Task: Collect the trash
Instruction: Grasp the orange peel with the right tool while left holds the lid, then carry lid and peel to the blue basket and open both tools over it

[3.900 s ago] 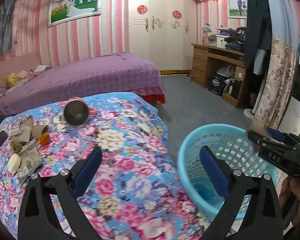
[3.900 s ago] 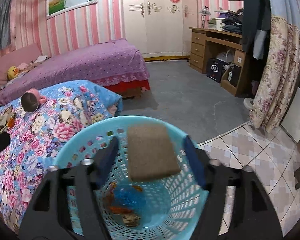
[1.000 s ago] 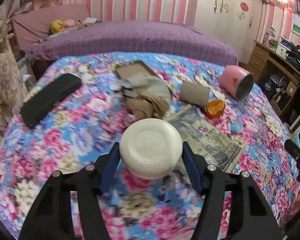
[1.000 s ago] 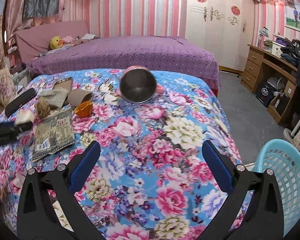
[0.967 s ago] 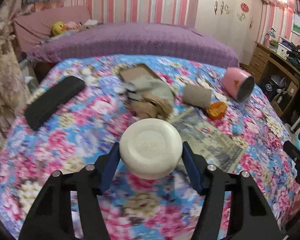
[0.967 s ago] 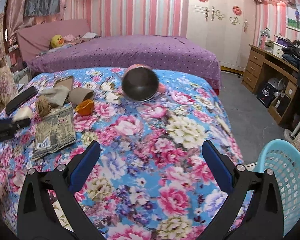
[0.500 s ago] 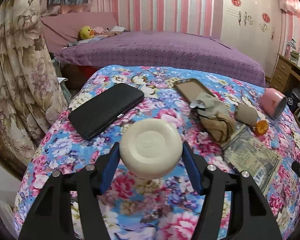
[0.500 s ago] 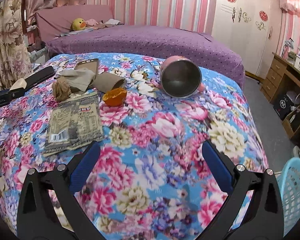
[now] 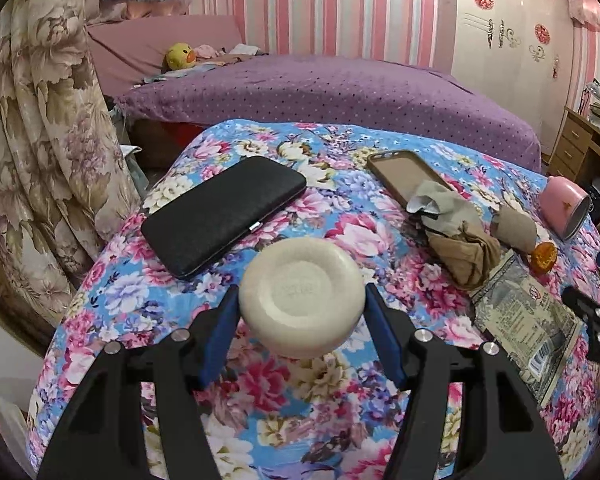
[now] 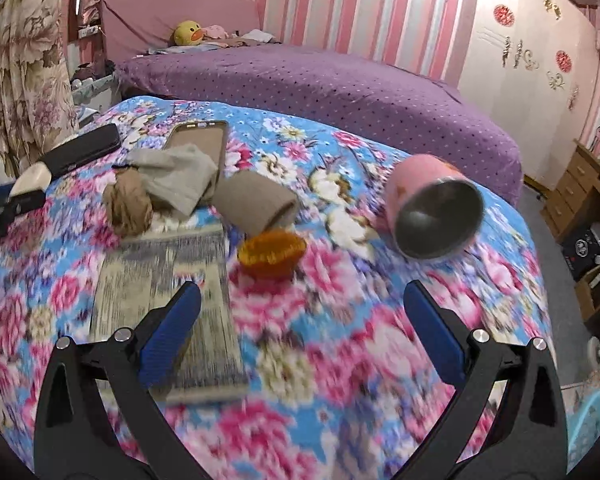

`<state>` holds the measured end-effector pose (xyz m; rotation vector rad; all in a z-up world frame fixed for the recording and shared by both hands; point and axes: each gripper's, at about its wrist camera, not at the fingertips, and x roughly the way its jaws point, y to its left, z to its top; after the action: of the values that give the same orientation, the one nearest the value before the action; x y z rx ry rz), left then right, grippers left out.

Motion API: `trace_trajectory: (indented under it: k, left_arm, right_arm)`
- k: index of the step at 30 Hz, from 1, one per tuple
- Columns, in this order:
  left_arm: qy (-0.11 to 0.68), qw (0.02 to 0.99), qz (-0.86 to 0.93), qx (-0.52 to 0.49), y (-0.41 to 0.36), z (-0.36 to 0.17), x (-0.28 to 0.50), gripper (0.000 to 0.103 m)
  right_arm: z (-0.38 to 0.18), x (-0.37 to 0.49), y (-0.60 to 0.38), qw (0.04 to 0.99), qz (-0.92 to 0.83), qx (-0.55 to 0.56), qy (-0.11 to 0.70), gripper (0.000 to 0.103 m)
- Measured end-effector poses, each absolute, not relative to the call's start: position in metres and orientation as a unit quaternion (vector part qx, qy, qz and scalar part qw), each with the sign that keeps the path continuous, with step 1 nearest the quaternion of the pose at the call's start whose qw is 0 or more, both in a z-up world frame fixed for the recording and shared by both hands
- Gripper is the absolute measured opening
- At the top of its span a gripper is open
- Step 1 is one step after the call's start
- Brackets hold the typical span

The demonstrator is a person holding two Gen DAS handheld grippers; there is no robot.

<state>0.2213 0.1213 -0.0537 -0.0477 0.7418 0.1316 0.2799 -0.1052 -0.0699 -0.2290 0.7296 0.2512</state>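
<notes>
Both left gripper (image 9: 302, 316) pads clamp the soap (image 9: 302, 304), flat face camera-ward; right gripper (image 10: 300, 332) gapes empty.

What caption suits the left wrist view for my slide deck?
Left tongs grip a round cream soap-like disc above the floral bedspread, near a black wallet.

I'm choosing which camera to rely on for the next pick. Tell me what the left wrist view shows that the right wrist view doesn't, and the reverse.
Only the left wrist view shows the left gripper face on, shut on the round cream soap, and the black wallet in full.

Only the right wrist view shows the right gripper open and empty, the pink cup mouth-on, and the blue basket rim.

Both show the floral table cover, phone case, crumpled paper, orange peel and flat wrapper.
</notes>
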Motion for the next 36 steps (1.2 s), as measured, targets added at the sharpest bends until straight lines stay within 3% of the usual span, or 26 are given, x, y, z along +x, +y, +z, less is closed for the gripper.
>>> trace_trajectory:
  k: [6, 8, 10, 13, 14, 20, 36]
  left_arm:
    - [0.364, 0.929, 0.062, -0.020, 0.117, -0.055, 0.224, 0.061]
    - [0.364, 0.929, 0.060, -0.017, 0.114, -0.056, 0.225, 0.061]
    - [0.366, 0.929, 0.058, -0.015, 0.112, -0.057, 0.226, 0.061]
    - [0.369, 0.928, 0.056, -0.018, 0.112, -0.058, 0.228, 0.061]
    - [0.370, 0.927, 0.056, -0.020, 0.112, -0.058, 0.229, 0.061]
    - [0.370, 0.927, 0.051, -0.023, 0.107, -0.054, 0.228, 0.061]
    - [0.380, 0.925, 0.006, -0.023, 0.053, -0.054, 0.184, 0.061]
  right_arm:
    - [-0.084, 0.317, -0.097, 0.904, 0.127, -0.116, 0.391, 0.094]
    - [-0.087, 0.327, -0.097, 0.899, 0.130, -0.114, 0.402, 0.077]
    - [-0.089, 0.331, -0.099, 0.896, 0.137, -0.108, 0.408, 0.071]
    - [-0.089, 0.328, -0.094, 0.894, 0.151, -0.117, 0.405, 0.040]
    - [-0.089, 0.326, -0.091, 0.895, 0.151, -0.126, 0.401, 0.038]
    - [-0.083, 0.310, -0.095, 0.899, 0.148, -0.124, 0.394, 0.031]
    - [-0.076, 0.199, -0.189, 0.906, 0.098, -0.074, 0.405, 0.031]
